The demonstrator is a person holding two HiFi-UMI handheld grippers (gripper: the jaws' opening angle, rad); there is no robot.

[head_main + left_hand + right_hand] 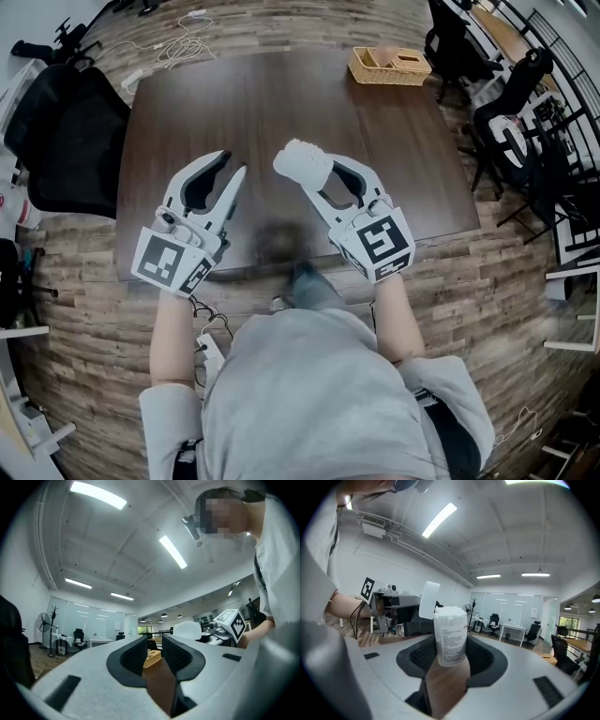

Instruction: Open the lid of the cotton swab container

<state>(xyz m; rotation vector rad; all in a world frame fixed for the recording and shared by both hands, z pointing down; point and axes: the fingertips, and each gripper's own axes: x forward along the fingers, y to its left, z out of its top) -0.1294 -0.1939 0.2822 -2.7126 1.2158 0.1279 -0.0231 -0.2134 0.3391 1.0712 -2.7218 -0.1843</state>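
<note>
The right hand-held gripper (314, 178) clamps the cotton swab container (451, 639) by its lower body, over the near part of the dark wood-grain counter (281, 94). The container is a translucent plastic cylinder with a printed label. Its long axis stands upright between the ribbed black pads, and white swab tips are packed at its mouth. A thin white lid (429, 599) appears to stand flipped up on the side facing the left hand-held gripper (232, 164). That gripper sits just beside the container, jaws narrowed on nothing, and is the only free tool.
</note>
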